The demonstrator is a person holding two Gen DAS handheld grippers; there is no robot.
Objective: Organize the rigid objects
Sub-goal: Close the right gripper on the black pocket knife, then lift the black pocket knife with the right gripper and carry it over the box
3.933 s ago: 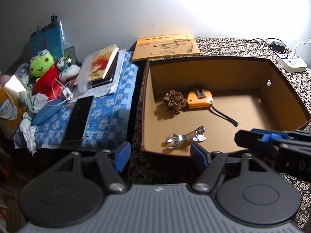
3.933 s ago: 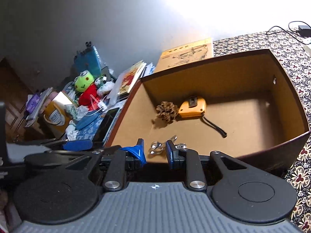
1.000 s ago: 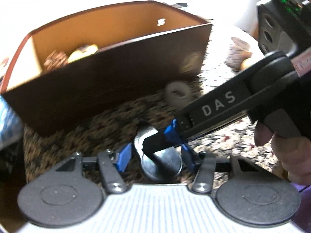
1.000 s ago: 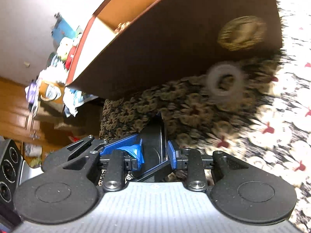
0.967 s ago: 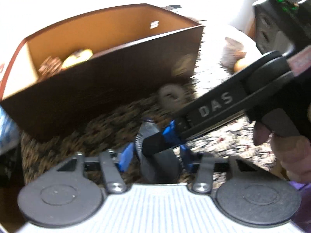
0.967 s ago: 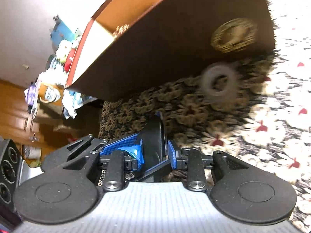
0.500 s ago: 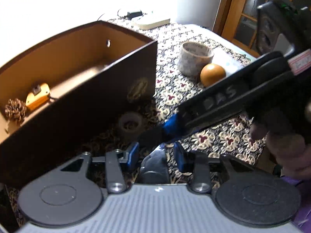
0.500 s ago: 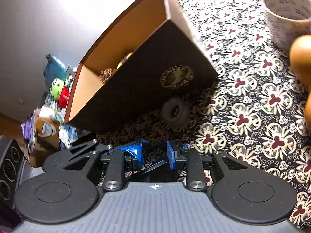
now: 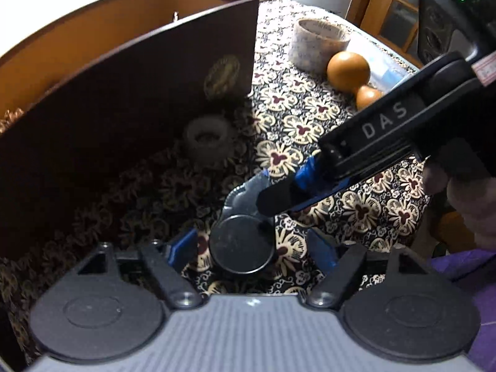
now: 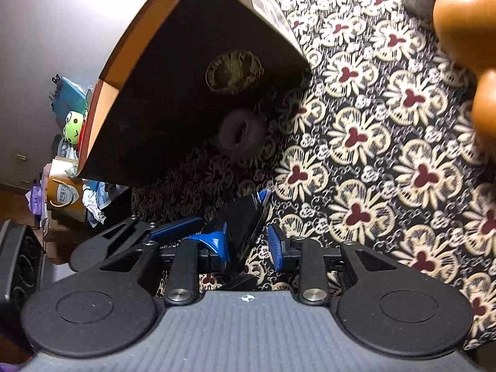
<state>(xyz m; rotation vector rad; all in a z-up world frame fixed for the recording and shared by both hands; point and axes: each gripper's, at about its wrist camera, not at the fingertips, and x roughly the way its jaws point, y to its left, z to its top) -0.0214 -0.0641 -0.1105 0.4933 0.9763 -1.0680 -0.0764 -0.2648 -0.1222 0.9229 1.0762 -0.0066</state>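
While tilted — black disc (image 9: 242,251) faces left tool (image 9: 252,248); handle points away

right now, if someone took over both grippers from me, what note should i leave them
Left gripper: open, fingers either side of the black round object, not touching it.
Right gripper: looks open, with the object leaning on one pad.
Done: a pine cone is in the box; the rest of its inside is hidden.
Left to do: the black round object, small tape roll by the box front, big tape roll and wooden piece are all outside the box.
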